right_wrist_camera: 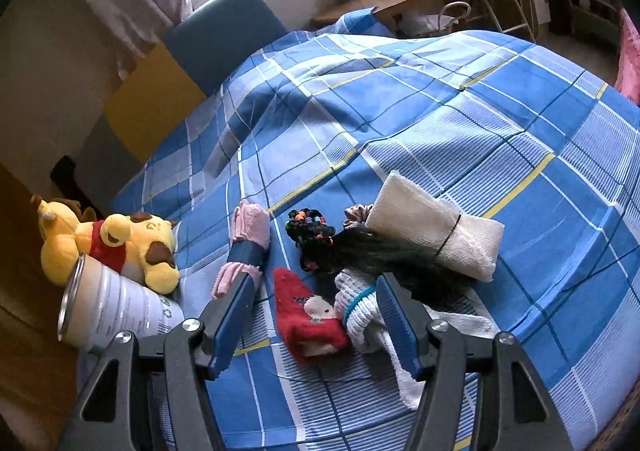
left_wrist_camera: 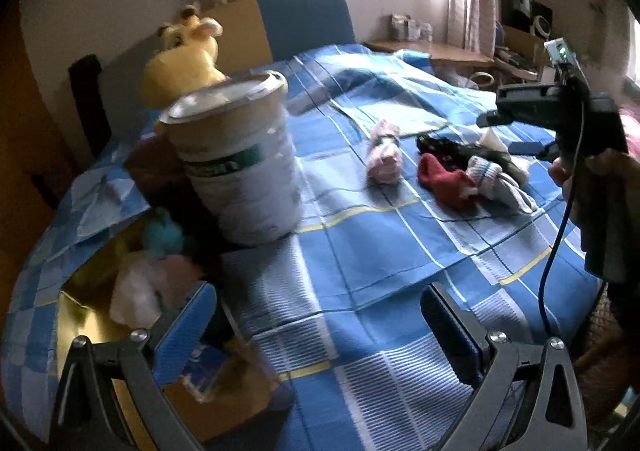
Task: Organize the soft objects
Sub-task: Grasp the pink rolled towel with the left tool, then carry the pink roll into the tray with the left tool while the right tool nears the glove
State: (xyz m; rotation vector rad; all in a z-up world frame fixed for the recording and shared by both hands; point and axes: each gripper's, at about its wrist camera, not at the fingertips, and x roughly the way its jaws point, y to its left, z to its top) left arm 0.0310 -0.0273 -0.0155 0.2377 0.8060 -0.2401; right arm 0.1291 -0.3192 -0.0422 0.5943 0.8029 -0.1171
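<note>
We are partway through sorting the soft things on the bed (right_wrist_camera: pixel 500 99). A small heap is left on the blue checked cover: a red sock (right_wrist_camera: pixel 310 321), a white sock with a teal band (right_wrist_camera: pixel 358 315), a dark hairpiece with coloured beads (right_wrist_camera: pixel 320 235), a cream cloth roll tied with a band (right_wrist_camera: pixel 436 227) and, a little apart to the left, a pink roll (right_wrist_camera: pixel 246 247). A yellow plush toy (right_wrist_camera: pixel 120 247) lies near the tin can (right_wrist_camera: pixel 108 307), which stands open at the left side of the bed, and a gold box (left_wrist_camera: pixel 100 315) beside the can already holds some pale fluffy pieces.

Our right gripper (right_wrist_camera: pixel 316 315) hangs just over the heap with its jaws apart and nothing clamped; the red sock and the white sock lie between the blue pads. Our left gripper (left_wrist_camera: pixel 320 327) is also spread wide and empty, hovering over bare cover near the box and the can.

We judge the step in hand to be the pick of the next sock. The next move calls for lowering the right gripper onto one sock only, closing on a thick fold so the neighbour does not drag along, then carrying it toward the containers at the left. Which container it belongs in we cannot tell.
</note>
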